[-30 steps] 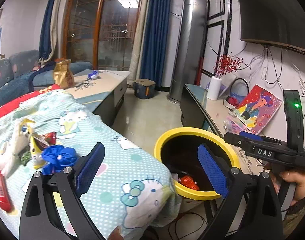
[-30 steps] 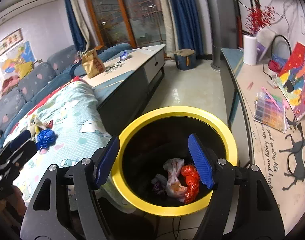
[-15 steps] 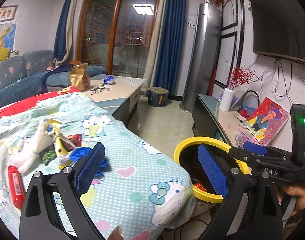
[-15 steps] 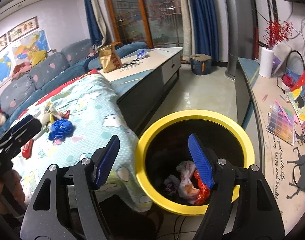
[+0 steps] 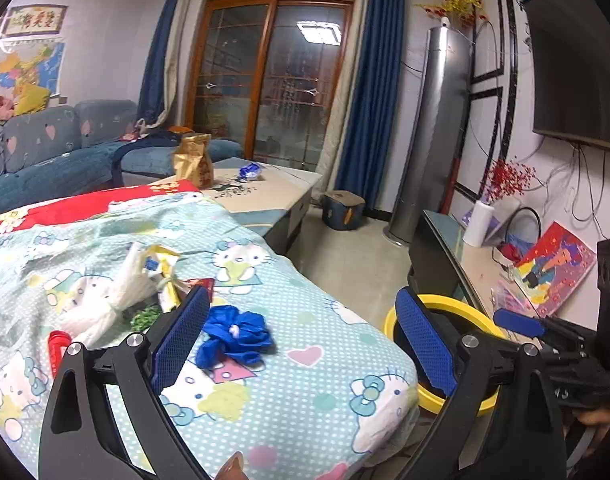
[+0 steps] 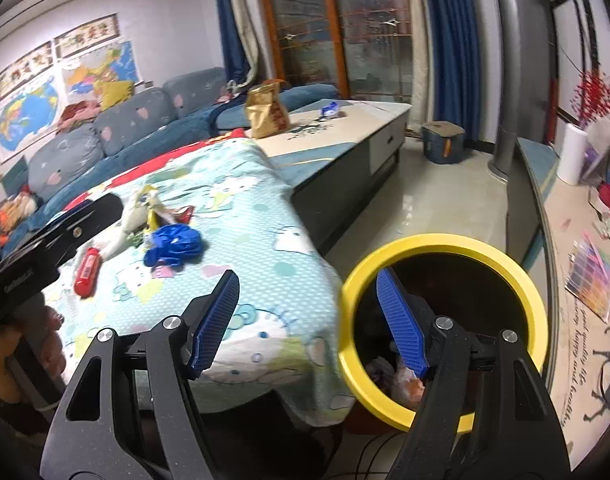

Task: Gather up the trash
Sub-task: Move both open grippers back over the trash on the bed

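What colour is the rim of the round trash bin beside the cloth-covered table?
Yellow: the round trash bin has a bright yellow rim around a dark inside, clearest in the right wrist view.

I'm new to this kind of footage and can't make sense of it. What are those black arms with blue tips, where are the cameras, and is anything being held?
There is no robot here: a person holds a two-finger gripper in each hand, and a fisheye camera on each looks forward along its fingers. One picture comes from the left gripper, the other from the right gripper. The blue tips are the finger pads. Both grippers are open and hold nothing. On the cartoon-print blanket lie a crumpled blue piece, a white bag, a yellow wrapper and a red tube. Beside it stands a yellow-rimmed bin with some trash already inside.
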Demonstrator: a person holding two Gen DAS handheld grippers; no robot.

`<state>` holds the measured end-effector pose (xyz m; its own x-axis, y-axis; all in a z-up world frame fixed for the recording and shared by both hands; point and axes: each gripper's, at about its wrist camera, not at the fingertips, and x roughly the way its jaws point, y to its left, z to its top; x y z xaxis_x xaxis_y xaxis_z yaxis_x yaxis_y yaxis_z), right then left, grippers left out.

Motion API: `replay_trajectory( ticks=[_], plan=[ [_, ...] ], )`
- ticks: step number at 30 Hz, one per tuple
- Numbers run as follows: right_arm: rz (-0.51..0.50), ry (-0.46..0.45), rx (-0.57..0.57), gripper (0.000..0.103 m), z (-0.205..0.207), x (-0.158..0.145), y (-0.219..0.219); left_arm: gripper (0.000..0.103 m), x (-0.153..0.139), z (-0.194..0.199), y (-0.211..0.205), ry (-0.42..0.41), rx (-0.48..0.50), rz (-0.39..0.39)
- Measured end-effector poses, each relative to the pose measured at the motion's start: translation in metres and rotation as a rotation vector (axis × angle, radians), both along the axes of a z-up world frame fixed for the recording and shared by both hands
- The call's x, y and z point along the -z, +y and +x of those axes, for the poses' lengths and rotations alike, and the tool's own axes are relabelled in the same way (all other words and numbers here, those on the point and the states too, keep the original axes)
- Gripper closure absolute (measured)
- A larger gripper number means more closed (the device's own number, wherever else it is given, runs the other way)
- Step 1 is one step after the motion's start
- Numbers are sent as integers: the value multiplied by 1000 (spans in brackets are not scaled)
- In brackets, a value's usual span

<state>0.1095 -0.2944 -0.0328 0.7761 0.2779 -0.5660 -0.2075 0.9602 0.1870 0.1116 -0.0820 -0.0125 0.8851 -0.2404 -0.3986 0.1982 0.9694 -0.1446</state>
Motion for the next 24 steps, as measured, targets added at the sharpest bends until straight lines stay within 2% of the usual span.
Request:
replay_trajectory(
  ticks=[10, 24],
  plan=[
    [-13, -11, -119, 39, 0, -6, 41, 12, -4, 1, 31, -9, -78, -21],
    [-10, 3, -243, 39, 21, -11, 97, 12, -5, 4, 99, -8, -225, -35]
  ],
)
